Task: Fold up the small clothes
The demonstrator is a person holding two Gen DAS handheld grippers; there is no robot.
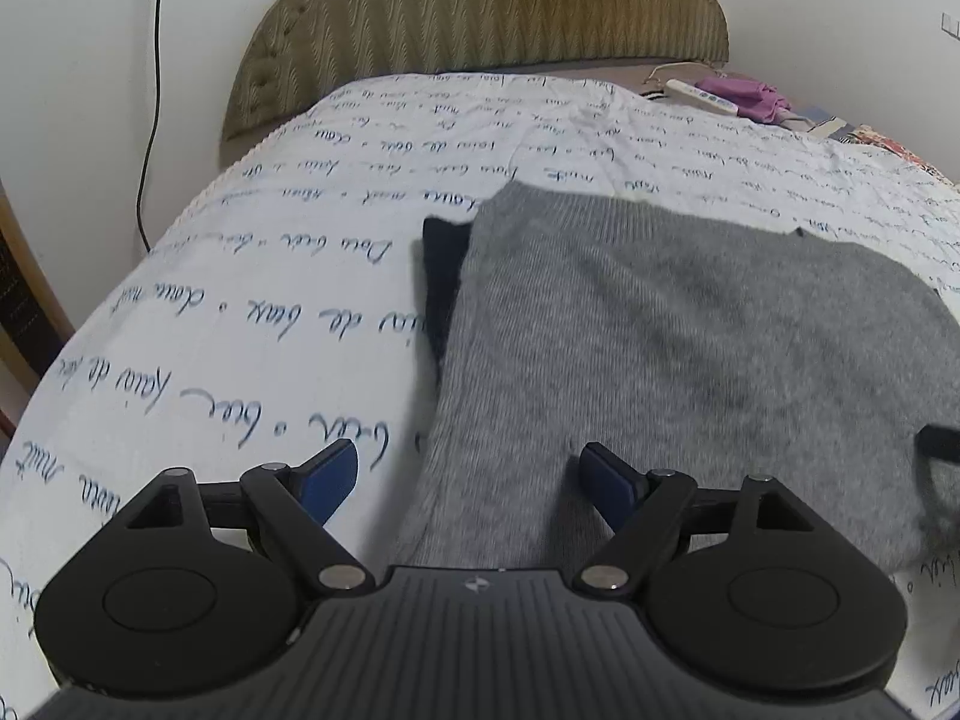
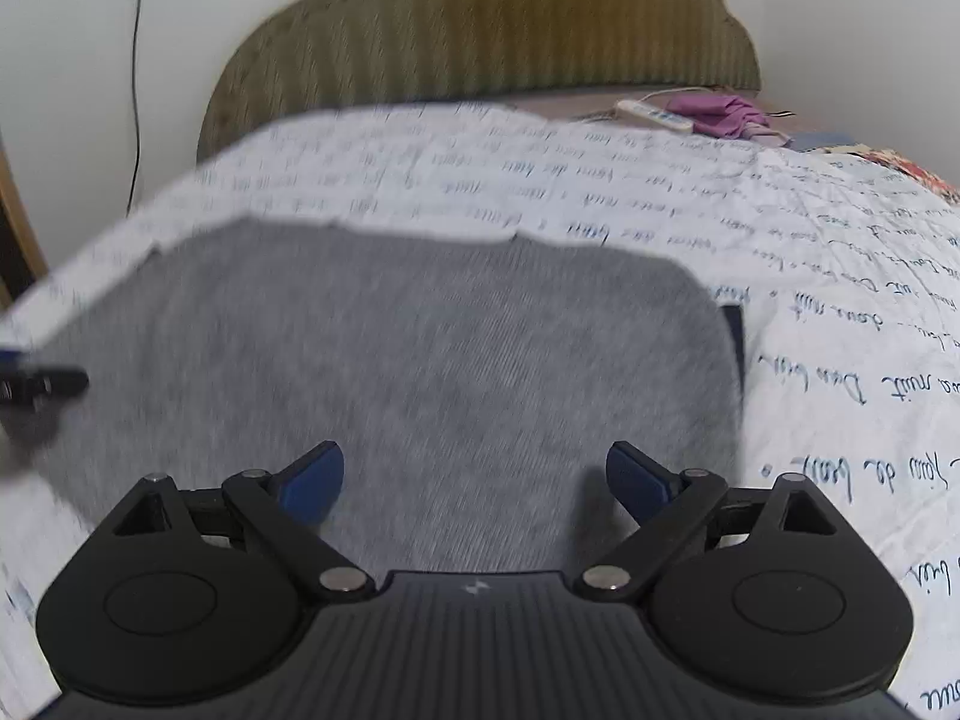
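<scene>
A grey knitted garment (image 1: 690, 348), folded into a broad flat slab, lies on the bed's white sheet printed with blue handwriting (image 1: 252, 276), well short of the olive-green padded headboard (image 1: 480, 6). A strip of dark navy cloth (image 1: 444, 282) peeks out from under the garment's left edge; on the right wrist view a sliver of the same dark cloth shows at the garment's right edge.

The left gripper (image 1: 468, 477) hangs over the garment's near left border, jaws spread wide and released. Its left blue pad is above bare sheet, its right pad above the grey knit, so the garment's edge runs between them; nothing is pinched.

The right gripper (image 2: 474, 480) hangs over the garment's near middle, jaws likewise spread wide and empty, grey knit beneath both pads. That view is blurred.

Beyond the garment, toward the headboard's right end, a white remote control (image 1: 702, 96) lies beside a crumpled purple cloth (image 1: 744, 97). Left of the headboard, a black cable (image 1: 157, 30) runs down the white wall.
</scene>
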